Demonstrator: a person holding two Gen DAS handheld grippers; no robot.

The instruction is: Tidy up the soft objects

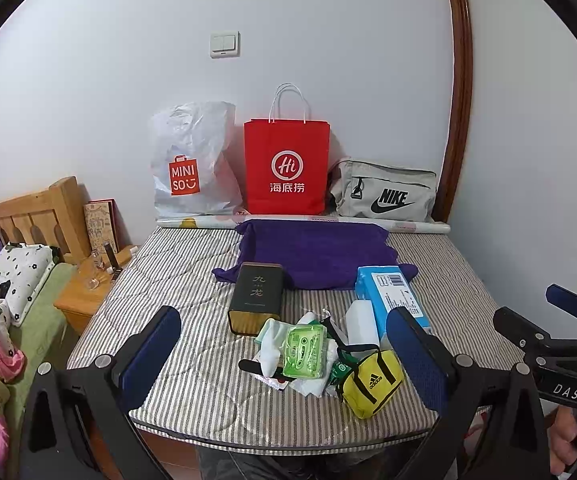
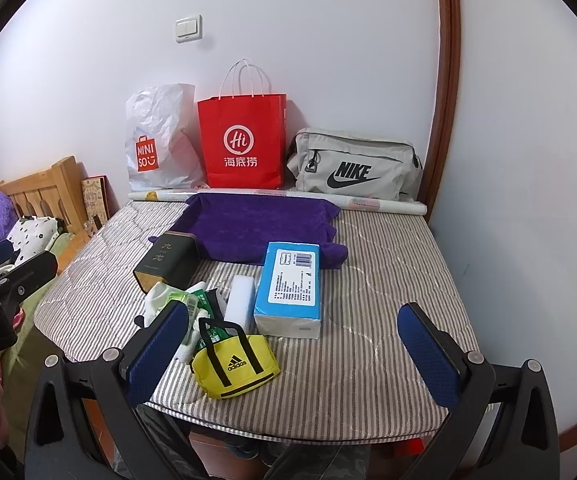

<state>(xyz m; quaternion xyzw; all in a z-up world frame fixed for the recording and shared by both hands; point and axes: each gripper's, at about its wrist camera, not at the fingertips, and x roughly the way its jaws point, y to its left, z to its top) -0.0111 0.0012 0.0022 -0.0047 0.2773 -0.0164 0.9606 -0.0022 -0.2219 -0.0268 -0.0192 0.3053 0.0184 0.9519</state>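
Plush purple towel (image 1: 316, 254), boxy tissue pack (image 2: 290, 288)

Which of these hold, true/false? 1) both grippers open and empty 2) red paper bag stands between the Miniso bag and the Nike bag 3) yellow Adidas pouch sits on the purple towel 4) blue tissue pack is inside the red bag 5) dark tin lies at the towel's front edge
1) True. The left gripper and right gripper are both spread wide, nothing between the pads.
2) True. The red paper bag stands between the Miniso bag and the Nike bag.
3) False. The yellow Adidas pouch sits on the striped mattress, well in front of the purple towel.
4) False. The blue tissue pack lies on the mattress.
5) True. The dark tin is there.
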